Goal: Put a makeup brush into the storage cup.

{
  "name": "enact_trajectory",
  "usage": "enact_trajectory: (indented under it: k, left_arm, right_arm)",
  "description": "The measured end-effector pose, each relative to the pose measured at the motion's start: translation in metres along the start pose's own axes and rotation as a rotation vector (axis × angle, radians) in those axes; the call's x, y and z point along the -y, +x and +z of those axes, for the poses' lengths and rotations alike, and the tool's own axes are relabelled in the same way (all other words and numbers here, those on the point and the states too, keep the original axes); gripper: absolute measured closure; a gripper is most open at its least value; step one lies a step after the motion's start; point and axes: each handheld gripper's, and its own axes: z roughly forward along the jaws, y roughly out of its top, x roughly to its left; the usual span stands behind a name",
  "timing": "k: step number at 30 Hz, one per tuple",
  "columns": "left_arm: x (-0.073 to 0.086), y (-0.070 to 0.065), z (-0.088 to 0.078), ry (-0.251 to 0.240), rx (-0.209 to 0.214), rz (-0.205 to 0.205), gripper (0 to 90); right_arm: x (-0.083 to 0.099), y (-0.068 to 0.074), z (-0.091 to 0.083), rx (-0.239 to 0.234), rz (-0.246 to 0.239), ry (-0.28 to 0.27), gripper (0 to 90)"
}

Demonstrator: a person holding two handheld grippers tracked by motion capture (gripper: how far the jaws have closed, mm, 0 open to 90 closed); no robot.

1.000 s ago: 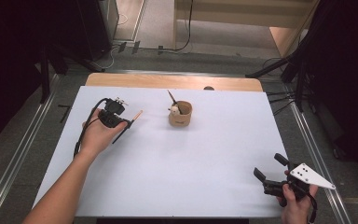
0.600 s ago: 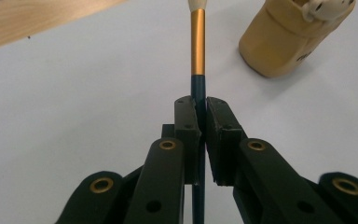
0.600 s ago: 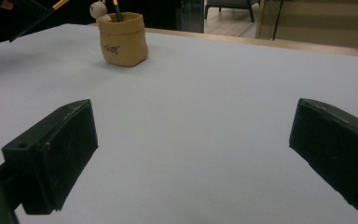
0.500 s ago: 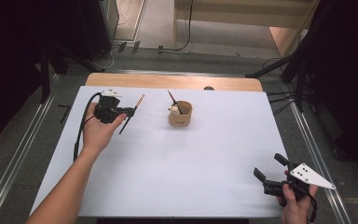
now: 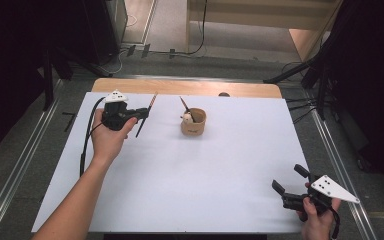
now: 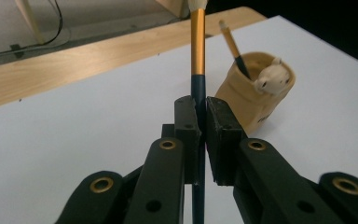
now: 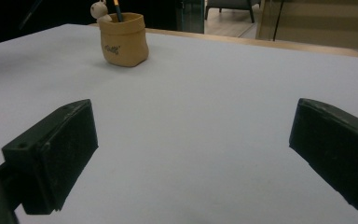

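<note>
Paintbrush (image 6: 197, 46): slim, gold ferrule, clamped in left tongs (image 6: 201, 116).

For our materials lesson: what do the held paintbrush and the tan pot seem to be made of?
Paintbrush: glossy dark handle, probably lacquered wood, with a shiny gold band, likely metal. Tan pot: matte and slightly slumped like a sack, possibly ceramic or resin; hard to tell.

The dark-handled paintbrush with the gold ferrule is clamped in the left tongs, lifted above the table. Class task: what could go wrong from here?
1. The dark-handled paintbrush with the gold ferrule is pinched at one narrow spot by the left tongs; it might pivot or slip.
2. The small tan pouch-shaped pot already holds a pencil and a figurine; inserting the brush might tip it.
</note>
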Motion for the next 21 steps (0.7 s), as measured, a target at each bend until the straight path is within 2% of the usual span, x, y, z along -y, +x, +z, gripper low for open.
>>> enact_trajectory:
  k: [1, 4, 10, 14, 18, 21]
  left_arm:
    - [-0.001, -0.001, 0.000, -0.013, 0.008, -0.011, 84.2]
    - [-0.003, -0.003, -0.002, -0.043, 0.013, -0.008, 84.2]
    - [-0.005, -0.009, -0.001, -0.066, 0.040, 0.008, 84.3]
    - [-0.006, -0.010, 0.000, -0.078, 0.041, -0.008, 84.3]
    - [-0.008, -0.011, -0.002, -0.121, 0.026, -0.019, 84.3]
    - [-0.010, -0.010, -0.005, -0.160, 0.039, -0.035, 84.3]
  right_arm:
    - [0.000, 0.000, 0.000, 0.000, 0.000, 0.000, 1.5]
    - [0.000, 0.000, 0.000, 0.000, 0.000, 0.001, 1.5]
    - [0.000, 0.000, 0.000, 0.000, 0.001, 0.001, 1.6]
    - [0.000, 0.000, -0.001, 0.001, -0.002, 0.001, 1.6]
    - [0.001, -0.001, -0.001, 0.001, 0.001, 0.003, 1.5]
    - [0.001, -0.001, -0.001, 0.001, 0.002, 0.003, 1.6]
